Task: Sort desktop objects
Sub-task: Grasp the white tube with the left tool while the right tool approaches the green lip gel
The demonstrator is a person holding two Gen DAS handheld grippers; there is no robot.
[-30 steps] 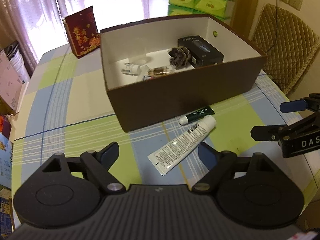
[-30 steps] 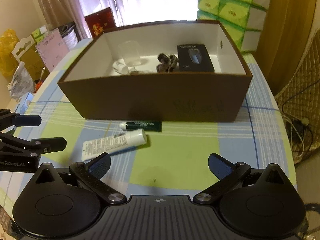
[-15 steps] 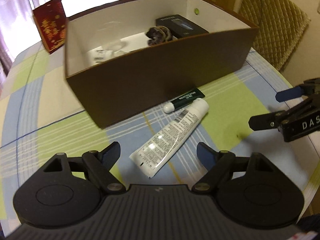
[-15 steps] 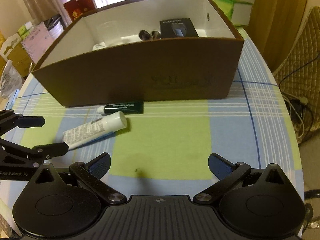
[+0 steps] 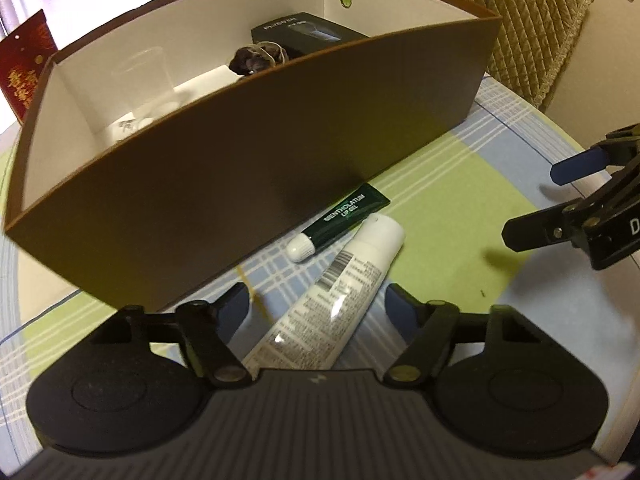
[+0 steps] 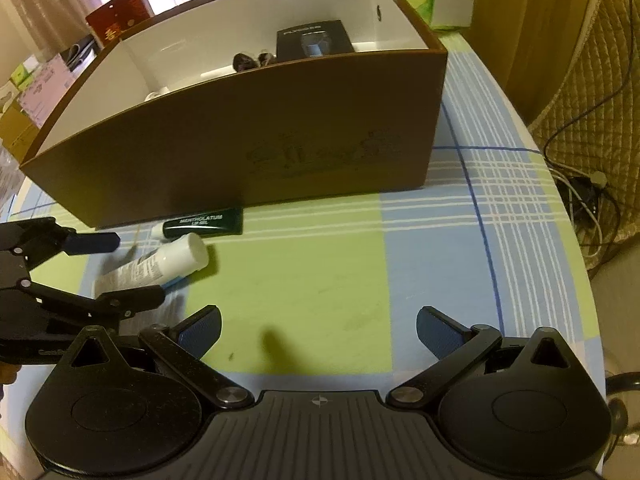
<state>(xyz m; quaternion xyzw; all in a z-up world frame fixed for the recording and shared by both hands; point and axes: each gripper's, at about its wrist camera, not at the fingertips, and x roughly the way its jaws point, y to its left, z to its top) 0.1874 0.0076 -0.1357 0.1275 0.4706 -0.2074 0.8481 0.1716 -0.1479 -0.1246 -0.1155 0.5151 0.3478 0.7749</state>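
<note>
Box (image 5: pixel 256 168) already holds a black carton (image 5: pixel 308 34), a clear cup (image 5: pixel 140 76), a dark bundle (image 5: pixel 256 60) & some small white bits, so you're partway thru. Left on the worktop (image 6: pixel 320 264): white tube (image 5: pixel 332 296) and green lip-gel tube (image 5: pixel 340 220), both just in front of the box's near wall.

In the left view the white tube's long axis runs 7 to 1 o'clock, cap at the 1 end, flat crimp toward you. Lip gel lies almost parallel, just beside it, but reversed: white cap at 7, crimp at 1.

Your left gripper (image 5: pixel 316 300) is closing w/ the white tube's lower half between the fingers; pads not pressing yet. Right gripper (image 6: pixel 318 328) is wide open over bare cloth at the tubes' 3 o'clock, holding nothing.
</note>
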